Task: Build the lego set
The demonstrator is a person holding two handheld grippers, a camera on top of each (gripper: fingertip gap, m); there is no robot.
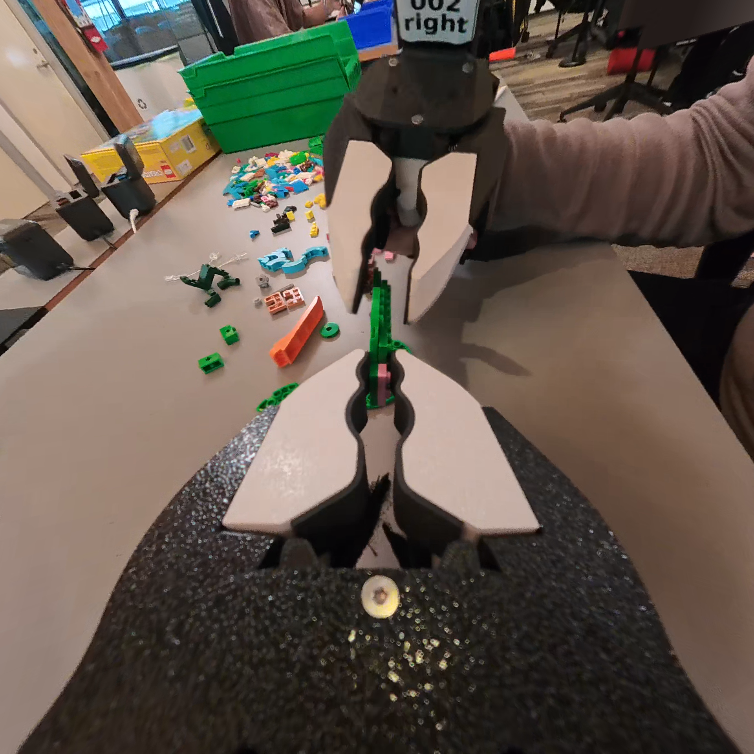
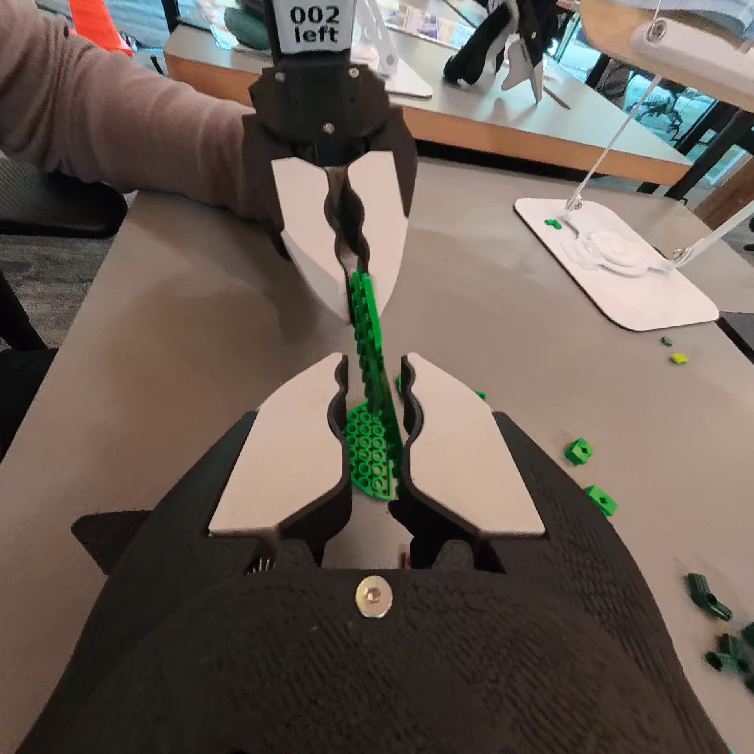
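Note:
A green plate build (image 1: 379, 326) with a small pink piece stands on edge on the grey table (image 1: 122, 408). My left gripper (image 1: 379, 361) is shut on its near end. In the right wrist view the plate (image 2: 369, 449) shows its round-holed underside, tilted between my right gripper's (image 2: 375, 361) fingers. That gripper is open and straddles the plate, which leans toward its right finger (image 2: 449, 449). The left gripper (image 2: 359, 302) pinches the plate's far end there. The right gripper also shows in the left wrist view (image 1: 381, 316), its jaws apart over the plate.
An orange brick separator (image 1: 298, 334), small green bricks (image 1: 211, 361), dark green pieces (image 1: 208, 281) and light blue curved pieces (image 1: 289, 259) lie left of the build. A loose brick pile (image 1: 273, 175), green bins (image 1: 269, 94) and a yellow box (image 1: 155, 151) stand behind. A white stand base (image 2: 612, 261) is far right. Less than 4 cm separates the two grippers' tips.

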